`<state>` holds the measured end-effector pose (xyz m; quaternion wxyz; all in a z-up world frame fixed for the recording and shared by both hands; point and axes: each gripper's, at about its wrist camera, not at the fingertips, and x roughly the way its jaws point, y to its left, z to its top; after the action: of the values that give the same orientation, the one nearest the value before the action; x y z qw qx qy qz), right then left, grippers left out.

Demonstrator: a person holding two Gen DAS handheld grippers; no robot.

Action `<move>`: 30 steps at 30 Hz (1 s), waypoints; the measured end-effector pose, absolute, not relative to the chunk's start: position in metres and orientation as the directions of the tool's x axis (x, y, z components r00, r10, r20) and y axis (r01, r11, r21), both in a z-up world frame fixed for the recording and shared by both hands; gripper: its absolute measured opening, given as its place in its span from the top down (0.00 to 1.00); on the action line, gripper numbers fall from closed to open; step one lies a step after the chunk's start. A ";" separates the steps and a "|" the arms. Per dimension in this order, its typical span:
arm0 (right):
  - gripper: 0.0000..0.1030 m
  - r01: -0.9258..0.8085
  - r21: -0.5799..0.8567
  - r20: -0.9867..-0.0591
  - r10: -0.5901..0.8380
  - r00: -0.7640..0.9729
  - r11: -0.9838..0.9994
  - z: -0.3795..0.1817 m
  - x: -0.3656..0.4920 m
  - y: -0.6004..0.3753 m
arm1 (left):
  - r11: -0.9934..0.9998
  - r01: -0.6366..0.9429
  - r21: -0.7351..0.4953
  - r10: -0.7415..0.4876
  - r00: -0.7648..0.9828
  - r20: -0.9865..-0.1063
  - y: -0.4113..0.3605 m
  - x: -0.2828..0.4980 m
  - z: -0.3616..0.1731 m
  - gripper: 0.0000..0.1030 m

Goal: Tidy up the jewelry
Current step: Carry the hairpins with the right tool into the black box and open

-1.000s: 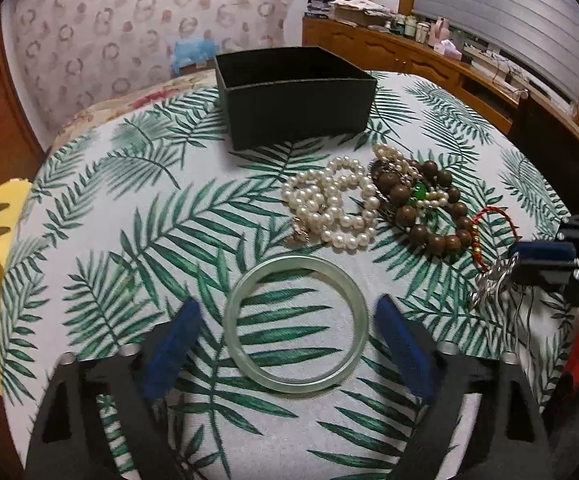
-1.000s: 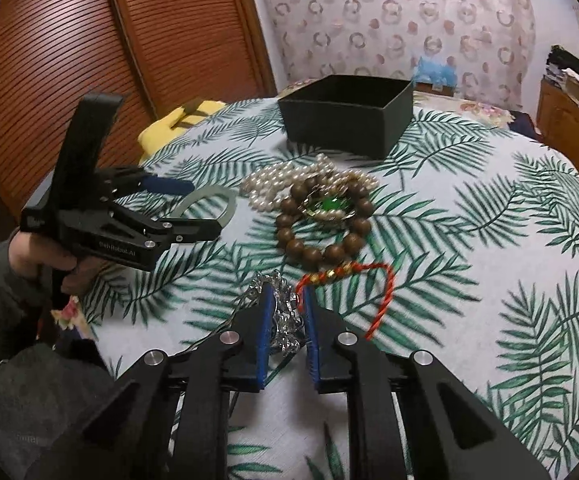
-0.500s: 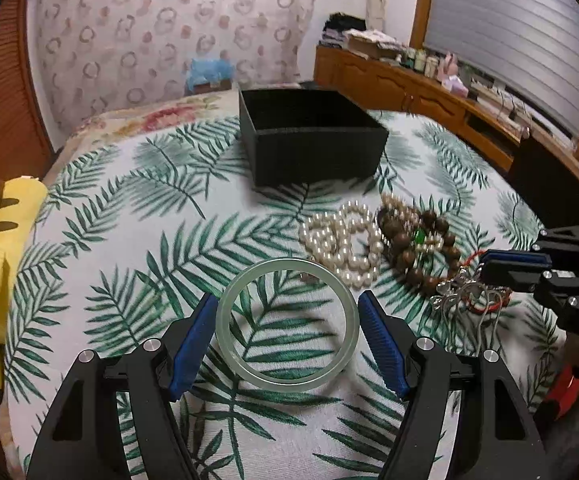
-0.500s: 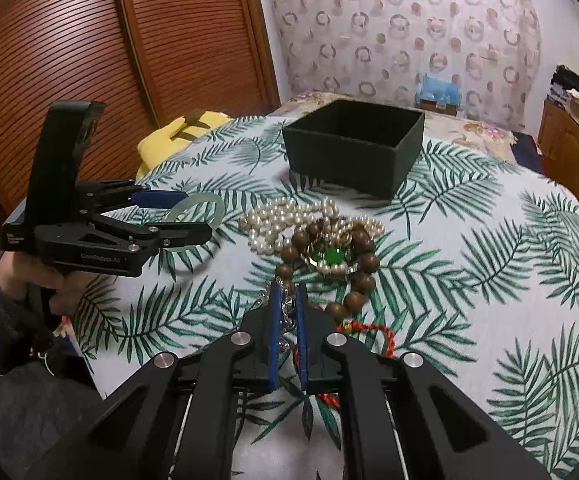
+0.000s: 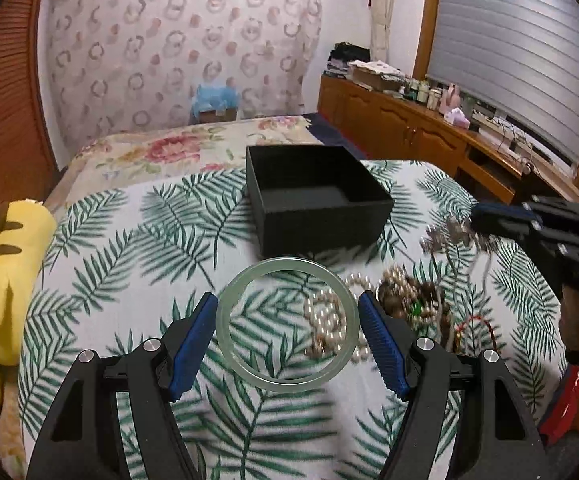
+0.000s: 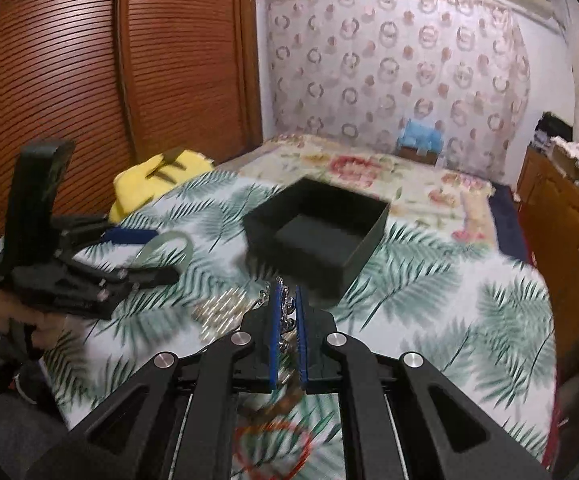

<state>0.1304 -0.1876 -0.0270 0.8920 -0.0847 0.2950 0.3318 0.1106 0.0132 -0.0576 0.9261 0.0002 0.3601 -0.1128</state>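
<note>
Black box: empty — nothing stored yet.
Left gripper: pinching jade bangle, lifted.
Right gripper: nearly closed on silver chain.
Remaining: pearls, wooden beads, red cord — on tablecloth.

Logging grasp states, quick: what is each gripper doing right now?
Left gripper: shut on the jade bangle, lifted off the table.
Right gripper: shut on the silver chain.
</note>
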 end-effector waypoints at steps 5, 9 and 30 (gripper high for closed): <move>0.92 -0.611 0.013 -0.550 0.515 0.657 0.792 -0.017 0.172 -0.182 | 0.976 0.208 -0.070 -0.203 0.726 -0.657 0.013 0.127 -0.051 0.33; 0.92 -0.578 0.002 -0.527 0.492 0.693 0.816 -0.013 0.206 -0.176 | 0.977 0.205 -0.060 -0.195 0.735 -0.650 0.013 0.140 -0.046 0.33; 0.90 -0.589 0.116 -0.577 0.537 0.616 0.800 -0.046 0.274 -0.160 | 0.973 0.229 -0.018 -0.182 0.725 -0.665 -0.017 0.209 -0.034 0.33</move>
<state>0.2736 -0.1596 -0.0462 0.8978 -0.0423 0.3064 0.3134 0.2093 -0.0169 -0.0338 0.9280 0.0328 0.3542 -0.1106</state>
